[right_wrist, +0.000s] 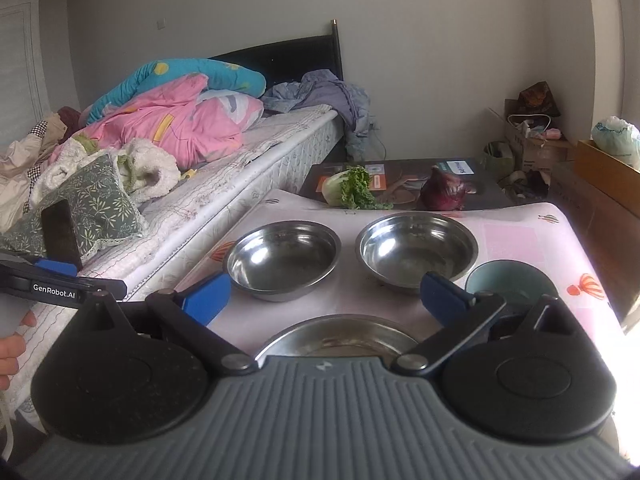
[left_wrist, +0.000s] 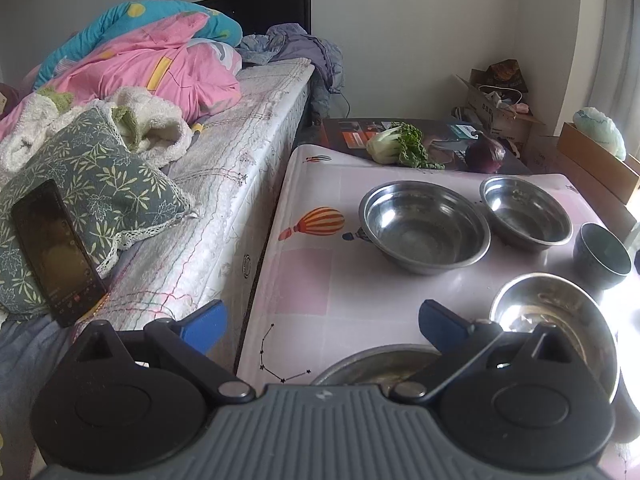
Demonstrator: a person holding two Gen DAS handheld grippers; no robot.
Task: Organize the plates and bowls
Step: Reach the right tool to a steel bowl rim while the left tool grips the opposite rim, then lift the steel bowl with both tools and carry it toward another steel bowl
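Several steel bowls sit on a table with a pink patterned cloth point(left_wrist: 304, 280). In the left wrist view a large bowl point(left_wrist: 424, 226) is at the middle, a second point(left_wrist: 526, 214) to its right, a third point(left_wrist: 556, 320) at near right, and a shallow steel dish point(left_wrist: 372, 366) under the gripper. A dark ceramic bowl point(left_wrist: 602, 254) stands at the right edge. My left gripper point(left_wrist: 322, 326) is open and empty above the table's near left. In the right wrist view my right gripper point(right_wrist: 324, 298) is open and empty over a steel dish point(right_wrist: 336, 338), behind it two steel bowls point(right_wrist: 282, 258) point(right_wrist: 416, 252) and the teal ceramic bowl point(right_wrist: 510, 280).
A bed point(left_wrist: 224, 184) with bedding, a pillow and a phone point(left_wrist: 56, 246) borders the table's left. A bok choy point(left_wrist: 400, 146) and a red onion point(left_wrist: 484, 154) lie on a dark box at the table's far end. Cardboard boxes point(left_wrist: 596, 164) stand at right. The left gripper shows at left in the right wrist view point(right_wrist: 56, 280).
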